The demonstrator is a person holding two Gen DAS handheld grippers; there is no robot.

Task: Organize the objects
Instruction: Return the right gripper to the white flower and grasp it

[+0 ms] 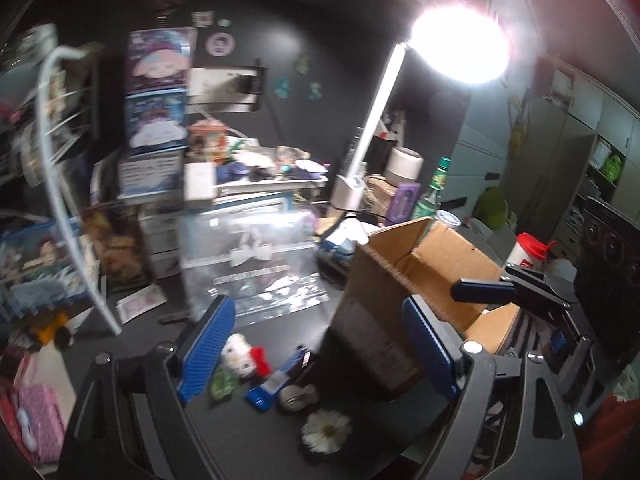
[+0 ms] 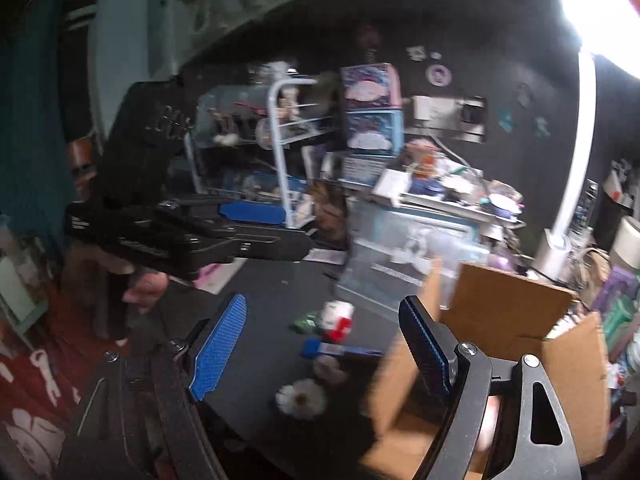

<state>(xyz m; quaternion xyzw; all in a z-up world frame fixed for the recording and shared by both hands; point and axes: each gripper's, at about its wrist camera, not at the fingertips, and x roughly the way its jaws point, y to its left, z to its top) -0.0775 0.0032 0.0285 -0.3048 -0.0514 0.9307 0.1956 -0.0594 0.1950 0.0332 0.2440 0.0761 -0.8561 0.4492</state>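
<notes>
Both hand-held grippers empty, jaws apart. Left hand-held gripper hangs over the dark worktop; right hand-held gripper sits beside the open cardboard box, nothing between the pads of either.

Progress: sorting looks partly done at best. Still loose on the worktop, just left of the box: white-and-red small toy, green wrapped piece, blue flat item, grey round piece, white flower. All lie close together, near the box wall but outside it. Box contents mostly hidden; cannot tell what is already in.

View differences: left wrist view shows the box from its outer dark face, the right hand-held gripper reaching over the box's far side, plus a red-lidded cup and green bottle behind. Right wrist view shows the left hand-held gripper from the side with the person's hand under it, a white wire rack, and a red patterned cloth at lower left. Both frames blurred.
</notes>
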